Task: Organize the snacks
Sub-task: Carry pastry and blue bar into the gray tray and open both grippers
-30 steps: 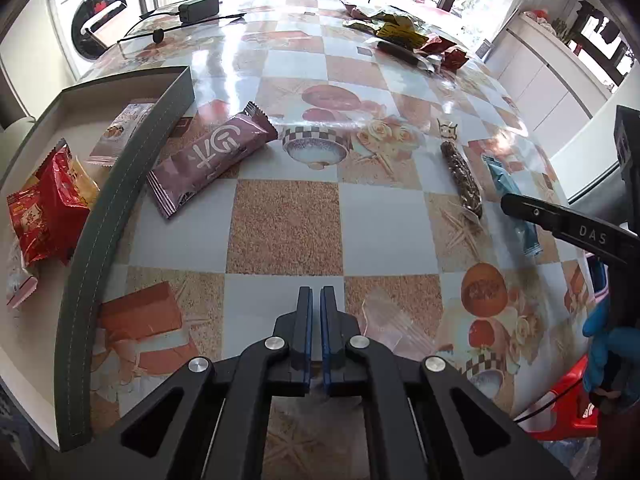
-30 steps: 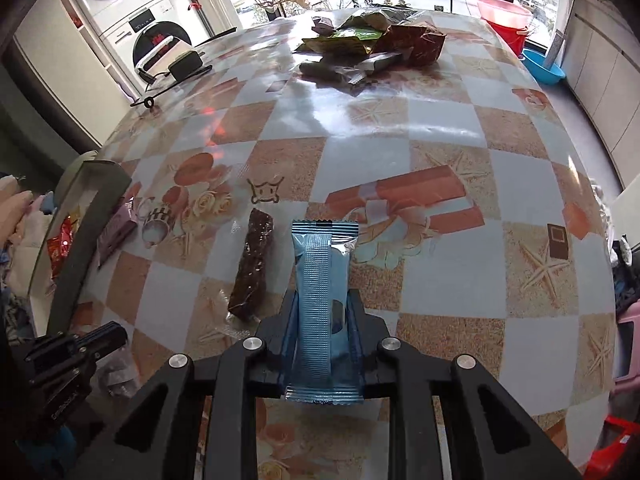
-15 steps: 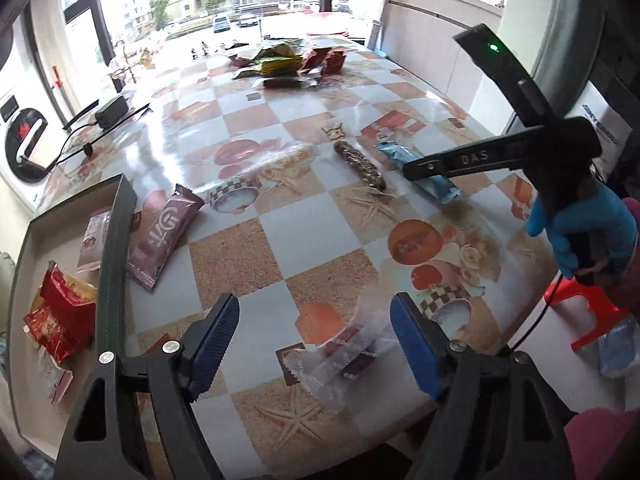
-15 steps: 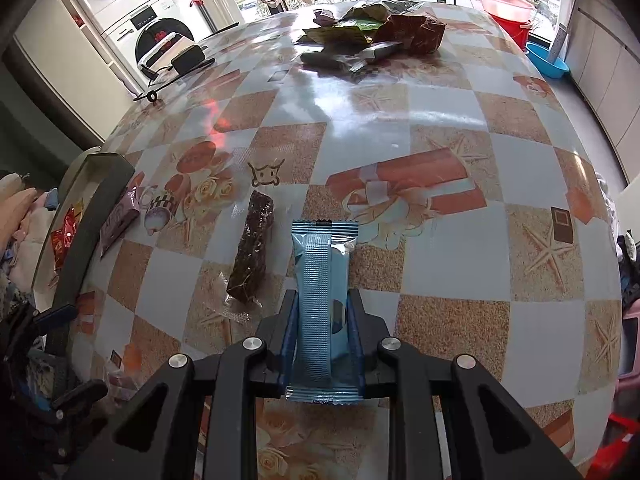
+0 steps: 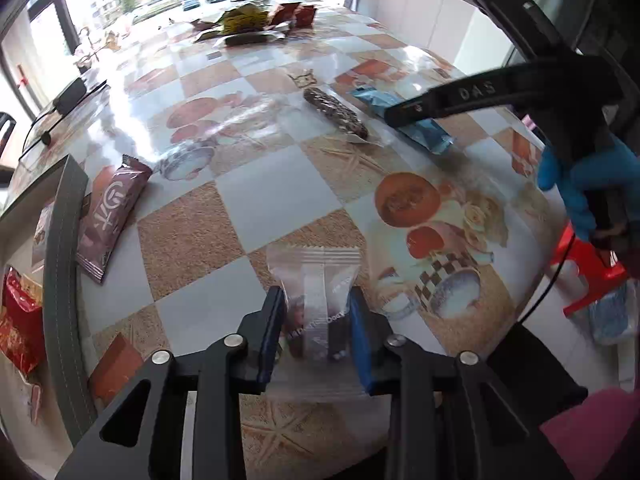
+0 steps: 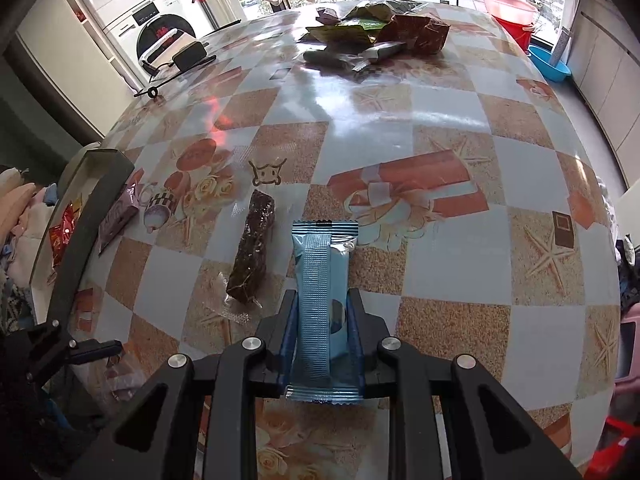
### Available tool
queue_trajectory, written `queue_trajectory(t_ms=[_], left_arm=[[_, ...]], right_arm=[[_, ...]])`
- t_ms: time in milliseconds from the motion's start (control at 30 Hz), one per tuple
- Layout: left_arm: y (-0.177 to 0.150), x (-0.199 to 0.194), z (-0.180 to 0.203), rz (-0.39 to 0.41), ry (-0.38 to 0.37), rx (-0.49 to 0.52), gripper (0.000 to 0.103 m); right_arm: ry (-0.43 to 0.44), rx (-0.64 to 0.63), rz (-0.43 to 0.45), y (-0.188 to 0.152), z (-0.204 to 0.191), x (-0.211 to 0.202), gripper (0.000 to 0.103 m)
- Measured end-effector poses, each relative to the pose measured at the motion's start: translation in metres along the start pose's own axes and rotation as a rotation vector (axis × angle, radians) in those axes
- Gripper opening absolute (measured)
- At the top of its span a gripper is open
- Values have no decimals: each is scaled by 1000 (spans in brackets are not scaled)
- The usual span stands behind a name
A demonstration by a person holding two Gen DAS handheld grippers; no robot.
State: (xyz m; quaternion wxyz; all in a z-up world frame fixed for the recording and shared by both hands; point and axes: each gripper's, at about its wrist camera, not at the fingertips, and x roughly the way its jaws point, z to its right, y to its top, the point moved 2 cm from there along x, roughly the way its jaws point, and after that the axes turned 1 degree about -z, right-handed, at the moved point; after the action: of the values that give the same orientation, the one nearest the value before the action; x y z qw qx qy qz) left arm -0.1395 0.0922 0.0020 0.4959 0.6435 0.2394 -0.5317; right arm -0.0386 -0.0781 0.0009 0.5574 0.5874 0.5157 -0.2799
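Our left claw is closing on a clear-wrapped snack packet that lies flat near the desk's near edge. The packet sits squarely between the blue pads, its long axis running along the line the claw points, so the pads meet its two long sides. We judge the pads to be at or almost at the wrapper, but we cannot tell whether they press it yet. The near end of the packet is under the claw; the crimped far end sticks out ahead.

Our right claw is clamped on a blue bar wrapper, held low on the wrapper so that most of its length stands out ahead of the fingers. It hangs toward the desk's right edge.

The open grey box stands at the desk's left edge, already holding red packets. So the left claw is the nearer to it, and we judge that the clear packet's way there runs leftward along the near edge.

A mauve bar lies against the box's outer wall, its long axis pointing away from us; it sits a little farther in than that path and should not block it. A dark seeded bar lies just left of the blue wrapper, near the desk's middle. A heap of other snacks waits at the far edge, well apart from both claws.
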Motion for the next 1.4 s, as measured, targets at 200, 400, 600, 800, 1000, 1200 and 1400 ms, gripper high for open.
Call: queue_trajectory(t_ms=[200, 400, 600, 800, 1000, 1200, 1400], left_arm=[[-1, 0, 6, 3, 68, -58, 31], [1, 2, 6, 15, 108, -116, 36], [0, -1, -2, 36, 69, -191, 30], [3, -23, -13, 95, 31, -266, 30], [6, -55, -27, 165, 56, -298, 30], [-6, -86, -63, 215, 133, -367, 30], [-30, -108, -119, 246, 203, -477, 30]], right_arm=[[-46, -46, -15, 2, -7, 2, 25], [-121, -118, -36, 2, -25, 12, 74], [-99, -120, -16, -4, -29, 5, 24], [61, -22, 7, 1, -21, -16, 24], [144, -16, 28, 12, -43, -35, 24], [161, -109, 20, 22, -89, -37, 24], [210, -204, -5, 34, -152, -28, 24]])
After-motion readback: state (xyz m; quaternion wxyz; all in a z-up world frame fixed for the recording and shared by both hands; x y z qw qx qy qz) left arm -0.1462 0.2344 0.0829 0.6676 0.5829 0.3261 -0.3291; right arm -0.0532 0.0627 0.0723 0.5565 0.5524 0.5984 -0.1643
